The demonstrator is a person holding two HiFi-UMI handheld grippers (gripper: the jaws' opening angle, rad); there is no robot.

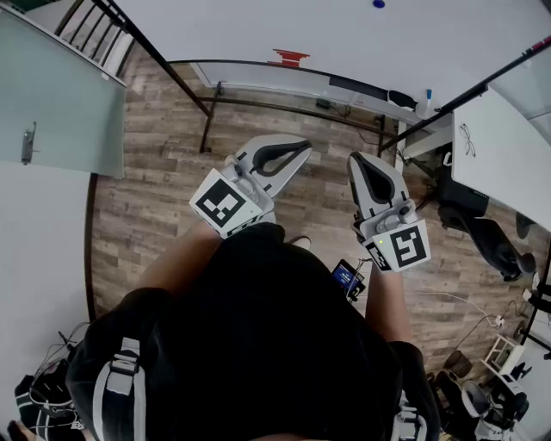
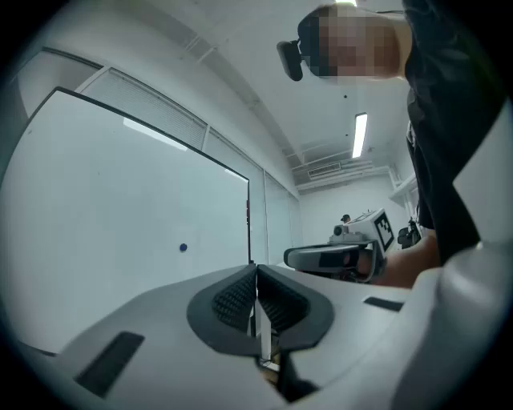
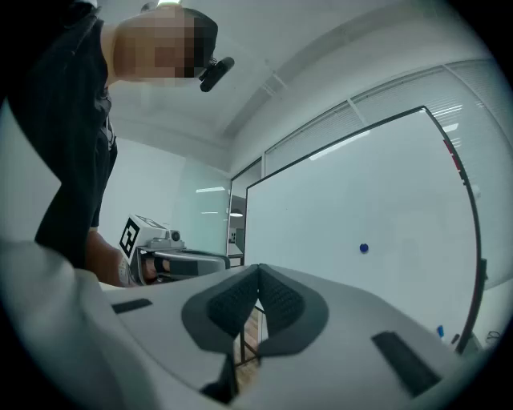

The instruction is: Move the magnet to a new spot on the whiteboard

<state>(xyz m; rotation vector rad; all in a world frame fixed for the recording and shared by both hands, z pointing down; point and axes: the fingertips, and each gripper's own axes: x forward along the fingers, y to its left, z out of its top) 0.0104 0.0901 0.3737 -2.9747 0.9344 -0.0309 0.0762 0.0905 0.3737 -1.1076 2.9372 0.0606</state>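
A small blue magnet [image 1: 379, 3] sticks to the whiteboard [image 1: 258, 26] at the top of the head view, far ahead of both grippers. It also shows as a dot in the left gripper view, magnet [image 2: 183, 248], and in the right gripper view, magnet [image 3: 364, 248]. My left gripper [image 1: 303, 146] and right gripper [image 1: 355, 160] are held level at waist height, side by side, well short of the board. Both have their jaws shut with nothing between them: left gripper [image 2: 256, 271], right gripper [image 3: 258, 274].
The whiteboard's tray carries a red eraser [image 1: 290, 58] and a blue-capped bottle [image 1: 428, 97]. Black stand legs [image 1: 209, 121] reach onto the wood floor. A white table [image 1: 504, 159] and a dark chair [image 1: 482, 231] stand at the right, a glass door [image 1: 52, 95] at the left.
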